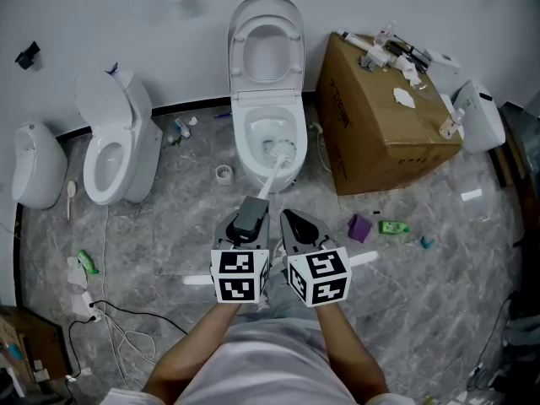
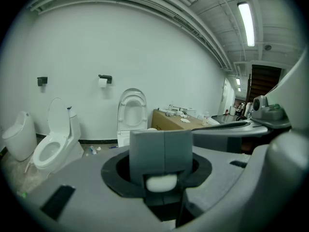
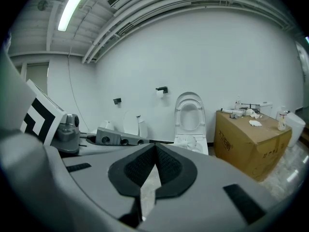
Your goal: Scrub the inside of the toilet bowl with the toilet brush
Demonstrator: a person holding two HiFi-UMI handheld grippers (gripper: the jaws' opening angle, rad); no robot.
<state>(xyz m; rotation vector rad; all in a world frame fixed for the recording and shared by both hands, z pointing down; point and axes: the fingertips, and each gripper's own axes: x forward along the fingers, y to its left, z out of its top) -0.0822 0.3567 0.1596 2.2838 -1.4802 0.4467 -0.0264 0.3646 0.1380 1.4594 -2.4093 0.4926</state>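
Observation:
The white toilet stands against the far wall with its lid and seat raised. The toilet brush head sits inside the bowl, and its white handle slants back toward me. My left gripper is shut on the handle's near end; in the left gripper view the handle's white end shows between the closed jaws. Just to its right, my right gripper is shut and holds nothing, its tips meeting in the right gripper view. The toilet shows beyond it.
A second white toilet and a white fixture stand at the left. A cardboard box with clutter on top is right of the toilet. A tape roll, a purple item, a green bottle and cables lie on the marble floor.

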